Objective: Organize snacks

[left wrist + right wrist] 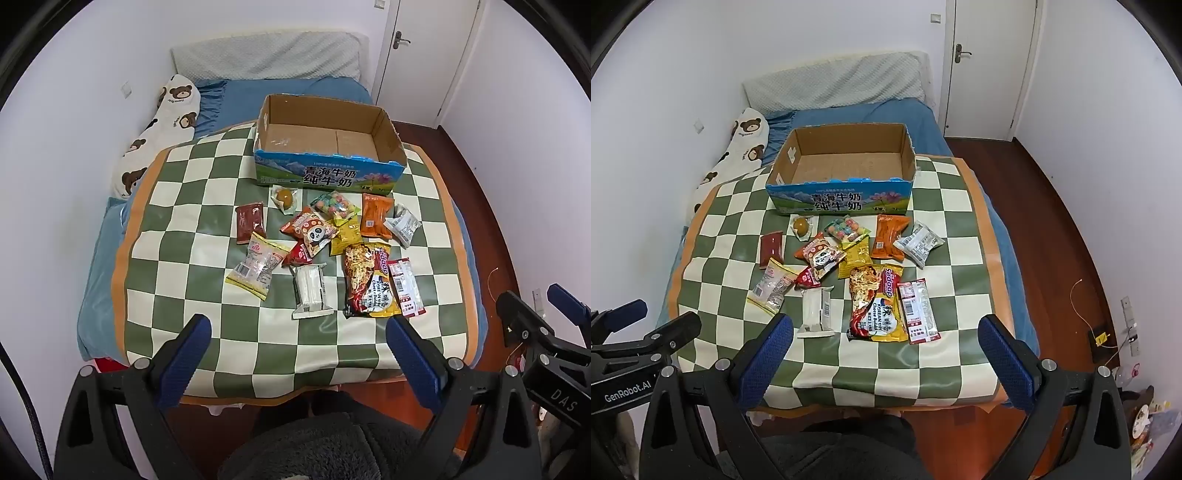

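Several snack packets lie on a green-and-white checked cloth (207, 229) on the bed: a Sedaap noodle pack (369, 282) (877, 302), a white wrapped bar (312, 290) (816, 308), a panda packet (312, 230), an orange packet (376, 220) and others. An empty open cardboard milk box (325, 173) (838, 197) stands behind them. My left gripper (298, 334) is open and empty, hovering over the cloth's near edge. My right gripper (886, 332) is open and empty too, just short of the noodle pack.
A bear-print pillow (159, 136) lies along the left wall. Blue bedding (258, 96) and a headboard cushion lie behind the box. A wooden floor (1063, 236) and a white door (990, 62) are to the right. The right gripper's body shows in the left view (535, 332).
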Motion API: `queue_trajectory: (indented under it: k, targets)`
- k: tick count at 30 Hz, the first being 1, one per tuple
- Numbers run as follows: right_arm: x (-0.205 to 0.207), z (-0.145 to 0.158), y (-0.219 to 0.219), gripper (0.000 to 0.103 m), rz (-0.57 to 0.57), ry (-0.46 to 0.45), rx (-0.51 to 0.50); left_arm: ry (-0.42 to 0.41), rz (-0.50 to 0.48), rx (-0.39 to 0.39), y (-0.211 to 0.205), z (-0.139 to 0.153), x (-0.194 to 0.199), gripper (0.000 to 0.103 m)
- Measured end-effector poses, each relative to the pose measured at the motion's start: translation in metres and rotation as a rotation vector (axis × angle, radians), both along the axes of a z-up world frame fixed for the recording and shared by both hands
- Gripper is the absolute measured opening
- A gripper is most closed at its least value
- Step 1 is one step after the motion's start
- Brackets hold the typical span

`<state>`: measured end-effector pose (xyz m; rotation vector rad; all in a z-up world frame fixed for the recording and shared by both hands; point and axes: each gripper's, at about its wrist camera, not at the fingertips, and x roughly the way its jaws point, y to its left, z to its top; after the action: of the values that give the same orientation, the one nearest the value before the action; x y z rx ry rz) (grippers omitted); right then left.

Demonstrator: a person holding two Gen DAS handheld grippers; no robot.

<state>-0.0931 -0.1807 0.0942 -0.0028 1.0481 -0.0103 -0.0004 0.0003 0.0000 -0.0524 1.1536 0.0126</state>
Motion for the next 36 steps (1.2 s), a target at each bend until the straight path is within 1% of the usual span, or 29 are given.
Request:
queue_trajectory:
  k: [9, 10, 11, 15, 22, 26, 29, 32, 33, 36]
  targets:
    - [-0.001, 0.004, 0.002, 0.102, -0.005, -0.003, 0.001, -0.006, -0.002, 0.010, 0.000, 0.000, 0.001, 0.097]
    - [-0.003, 0.004, -0.002, 0.102, -0.004, -0.009, 0.014, -0.007, -0.003, 0.011, 0.000, 0.000, 0.001, 0.097]
    - [-0.003, 0.004, -0.003, 0.102, -0.004, -0.010, 0.018, -0.008, -0.001, 0.012, -0.001, 0.006, 0.001, 0.097]
    - [-0.005, 0.006, -0.003, 0.102, -0.007, -0.016, 0.019, -0.009, 0.001, 0.012, -0.002, 0.007, 0.001, 0.097]
    - [-0.007, 0.011, -0.002, 0.102, -0.007, -0.017, 0.019, -0.016, -0.004, 0.010, -0.003, 0.005, 0.000, 0.097]
    - [-0.007, 0.010, -0.003, 0.102, -0.006, -0.019, 0.023, -0.028, -0.001, 0.011, -0.005, 0.014, -0.006, 0.097]
    - [-0.007, 0.014, -0.006, 0.102, -0.005, -0.020, 0.024, -0.028, -0.004, 0.011, -0.005, 0.014, -0.006, 0.097]
    - [-0.006, 0.013, -0.006, 0.102, -0.007, -0.018, 0.029, -0.028, -0.001, 0.004, -0.004, 0.014, -0.005, 0.097]
    - [-0.008, 0.018, -0.007, 0.102, -0.009, -0.016, 0.033, -0.028, -0.002, -0.001, -0.004, 0.015, -0.005, 0.097]
    - [-0.007, 0.017, -0.007, 0.102, -0.016, 0.004, 0.044, -0.026, -0.011, -0.003, -0.006, 0.015, -0.007, 0.097]
